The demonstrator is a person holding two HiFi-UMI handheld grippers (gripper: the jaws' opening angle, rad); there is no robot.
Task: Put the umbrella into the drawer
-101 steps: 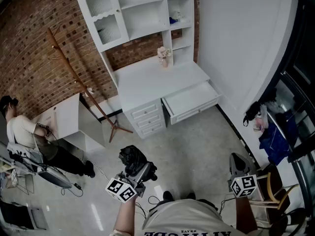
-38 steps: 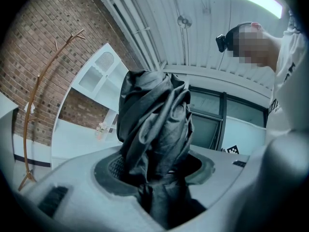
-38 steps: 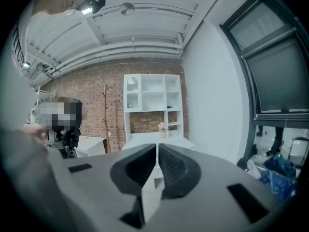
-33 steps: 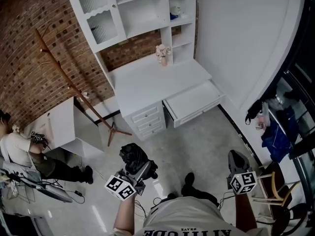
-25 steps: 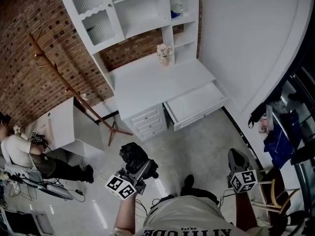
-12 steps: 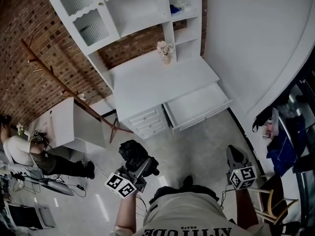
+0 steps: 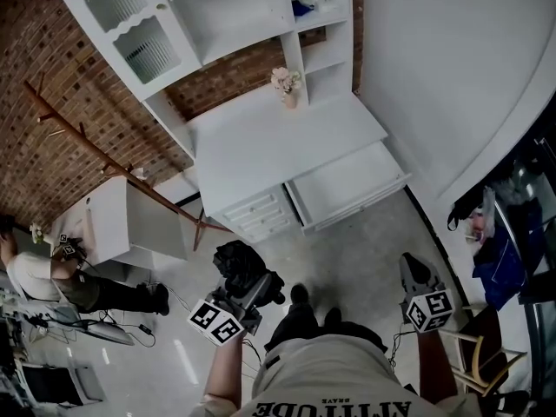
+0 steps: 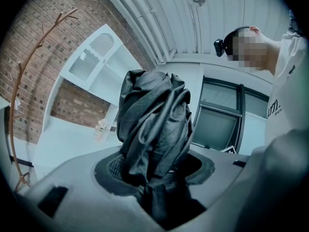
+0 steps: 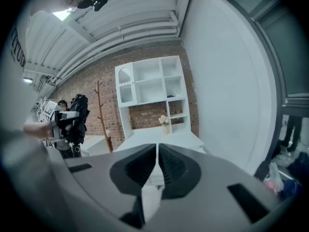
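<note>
A folded black umbrella [image 7: 241, 266] sticks out of my left gripper [image 7: 250, 287], whose jaws are shut on its lower end; in the left gripper view the bundled cloth [image 8: 153, 124] fills the middle above the gripper [image 8: 155, 180]. My right gripper [image 7: 414, 273] is at the lower right, jaws shut and empty, as the right gripper view [image 9: 157, 154] confirms. The open drawer [image 7: 349, 182] juts from the right side of the white desk [image 7: 269, 142], some way ahead of both grippers. The right gripper view also shows the umbrella [image 9: 78, 111] at the left.
A white shelf hutch [image 7: 217, 20] tops the desk, with a flower vase [image 7: 284, 83] on the desktop. A wooden coat rack [image 7: 104, 159] and a small white cabinet [image 7: 113, 224] stand left. A person [image 7: 39, 276] sits far left. A chair [image 7: 476, 346] is at the right.
Both grippers have been carried forward toward the desk, which now sits nearer and lower in the head view. The umbrella stays gripped in the left gripper; the right stays shut.
</note>
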